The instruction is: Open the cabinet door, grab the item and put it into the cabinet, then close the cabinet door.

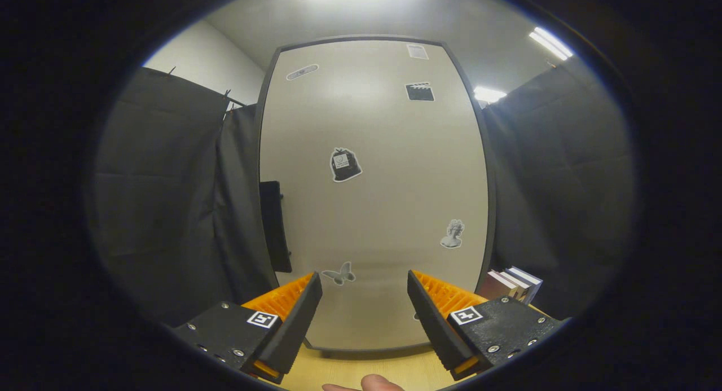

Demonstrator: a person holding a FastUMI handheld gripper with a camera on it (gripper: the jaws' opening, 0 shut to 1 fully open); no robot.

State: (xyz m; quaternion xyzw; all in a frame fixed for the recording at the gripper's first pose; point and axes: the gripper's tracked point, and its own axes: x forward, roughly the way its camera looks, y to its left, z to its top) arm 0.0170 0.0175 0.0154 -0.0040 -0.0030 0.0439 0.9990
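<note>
Now | hand-held gripper (364,284) released (nothing between fingers) | closed cabinet door (383,210) just ahead

Closed cabinet door (375,199) beyond parted jaws.

The closed cabinet door (375,199) is hiding the interior, its stickers (344,165) are showing too small to read, the books (514,285) are sitting half hidden behind the cabinet's edge, and a fingertip (375,383) is getting cut off below the spread, empty gripper (365,284).
</note>
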